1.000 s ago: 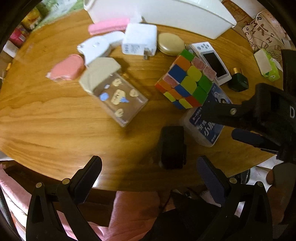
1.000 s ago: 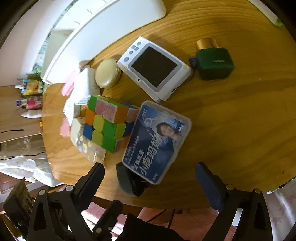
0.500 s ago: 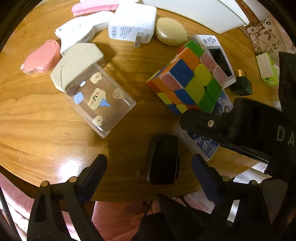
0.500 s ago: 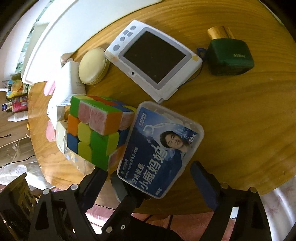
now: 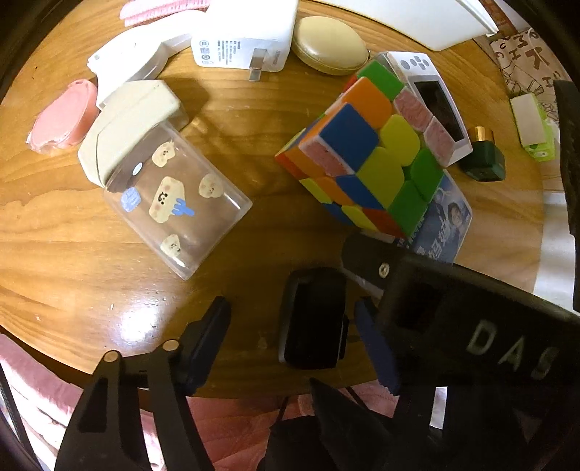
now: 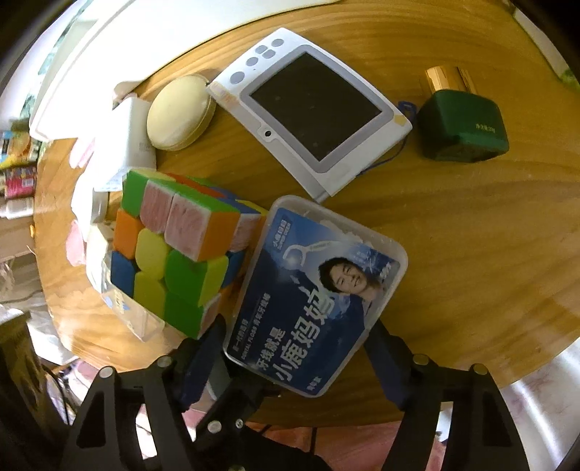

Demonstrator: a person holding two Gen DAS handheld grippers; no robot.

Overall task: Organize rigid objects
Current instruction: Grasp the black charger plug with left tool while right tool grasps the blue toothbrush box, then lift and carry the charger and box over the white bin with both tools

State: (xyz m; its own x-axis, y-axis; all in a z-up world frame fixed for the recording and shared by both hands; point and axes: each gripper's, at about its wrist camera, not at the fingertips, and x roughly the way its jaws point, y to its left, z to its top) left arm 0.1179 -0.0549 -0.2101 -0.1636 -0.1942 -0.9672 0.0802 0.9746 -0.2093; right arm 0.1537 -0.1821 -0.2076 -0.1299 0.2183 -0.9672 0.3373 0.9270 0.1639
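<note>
On the round wooden table (image 5: 72, 253) a small black box (image 5: 313, 319) lies near the front edge. My left gripper (image 5: 293, 337) points down over it, its jaws closing around the box; the left pad stands well clear of it. A clear floss box with a blue label (image 6: 315, 293) lies beside a coloured puzzle cube (image 6: 174, 253). My right gripper (image 6: 295, 358) straddles the floss box's near end, jaws closing, with the fingertips (image 6: 380, 355) right at its sides. I see no firm grip.
A white screen device (image 6: 319, 108), a green bottle with a gold cap (image 6: 464, 123), a beige round case (image 6: 177, 112), a white charger (image 5: 239, 36), a clear beige-lidded box (image 5: 163, 181) and a pink case (image 5: 61, 116) crowd the table. A white bin (image 5: 417, 18) stands behind. The table's front edge is close.
Both grippers have sunk toward the table and their jaws have narrowed. The black box now sits between the left fingers, and the floss box between the right ones.
</note>
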